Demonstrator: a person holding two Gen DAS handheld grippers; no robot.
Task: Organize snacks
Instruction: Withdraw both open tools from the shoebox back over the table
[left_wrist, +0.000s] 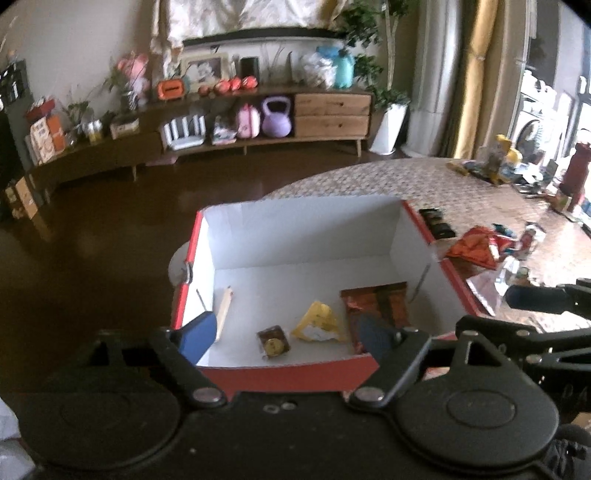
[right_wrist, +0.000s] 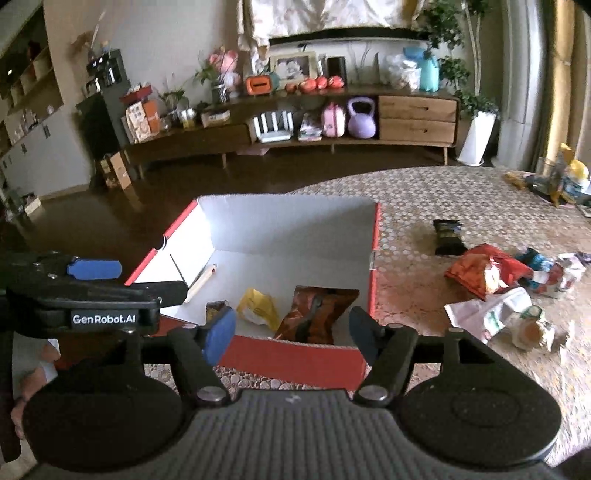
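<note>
My box (left_wrist: 295, 373) – red outside, white inside – sits on the table (right_wrist: 424, 192), holding a yellow packet (left_wrist: 317, 323), brown bag (right_wrist: 314, 310) and small snack (left_wrist: 274, 342). Both my left gripper (left_wrist: 284, 334) and right gripper (right_wrist: 291, 328) gape empty. "GenRobot.AI" marks the left.

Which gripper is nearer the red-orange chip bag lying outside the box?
Right. The right gripper hangs open over the box's near wall, the red-orange chip bag on its right. The left gripper, also open, sits further from it.
</note>
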